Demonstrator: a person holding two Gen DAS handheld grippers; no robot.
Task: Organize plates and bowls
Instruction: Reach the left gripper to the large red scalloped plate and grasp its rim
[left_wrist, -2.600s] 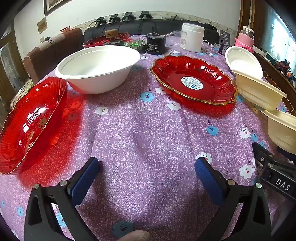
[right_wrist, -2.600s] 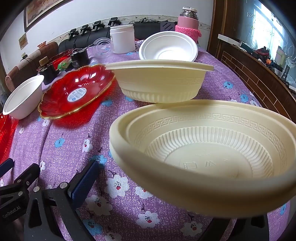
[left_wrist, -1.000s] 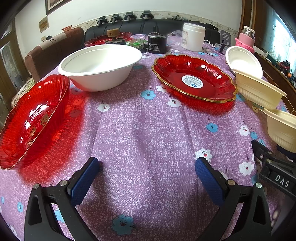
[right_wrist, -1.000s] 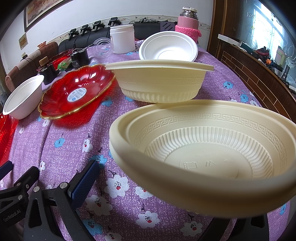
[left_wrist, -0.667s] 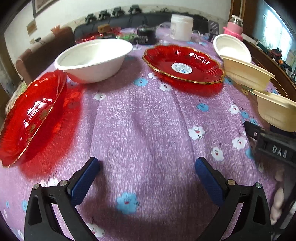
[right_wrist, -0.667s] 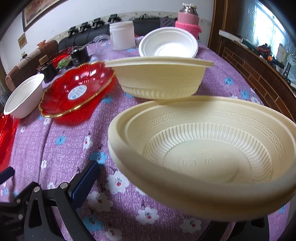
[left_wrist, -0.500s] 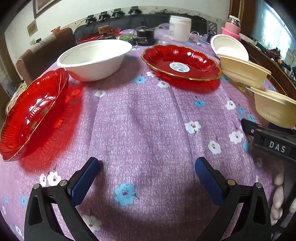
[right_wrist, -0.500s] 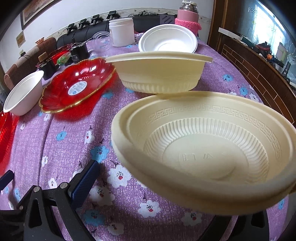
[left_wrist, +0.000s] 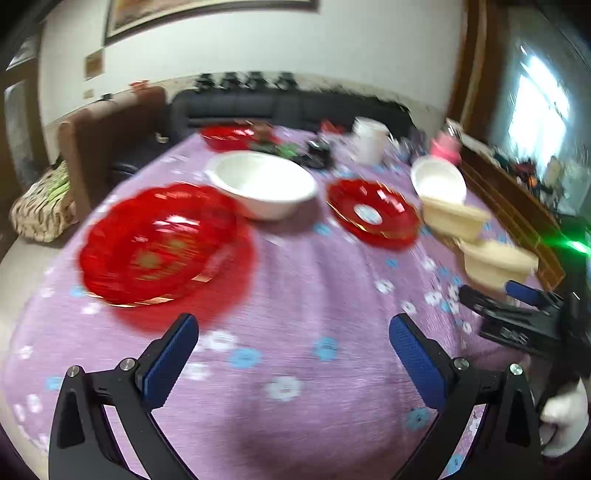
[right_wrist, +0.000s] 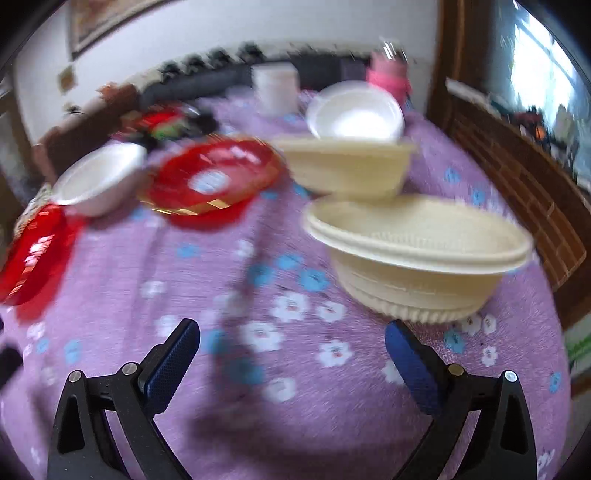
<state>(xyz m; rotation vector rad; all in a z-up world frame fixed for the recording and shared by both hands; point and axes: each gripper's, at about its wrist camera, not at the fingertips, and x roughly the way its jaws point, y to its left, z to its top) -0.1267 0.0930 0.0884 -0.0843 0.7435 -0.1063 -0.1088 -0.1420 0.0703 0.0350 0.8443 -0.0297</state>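
My left gripper (left_wrist: 293, 354) hangs open and empty above the purple flowered tablecloth (left_wrist: 295, 295). Ahead of it lie a red glass plate (left_wrist: 159, 247), a large white bowl (left_wrist: 262, 184) and a second red plate (left_wrist: 373, 214) with a sticker. My right gripper (right_wrist: 291, 354) is open too, with nothing between its fingers. A cream ribbed bowl (right_wrist: 417, 258) sits on the cloth just beyond its right finger (right_wrist: 410, 362). Behind that are a second cream bowl (right_wrist: 347, 170) and a small white bowl (right_wrist: 356, 114). Both views are motion-blurred.
A white jar (right_wrist: 277, 88), a pink-wrapped bottle (right_wrist: 388, 77) and dark clutter stand at the table's far end. A wooden ledge (right_wrist: 517, 177) runs along the right side. Chairs (left_wrist: 107, 147) and a dark sofa (left_wrist: 258, 107) lie beyond the table.
Both grippers have pulled back and risen, so the table looks farther off. The cream bowl that filled the right wrist view now sits on the cloth ahead of the open right gripper.
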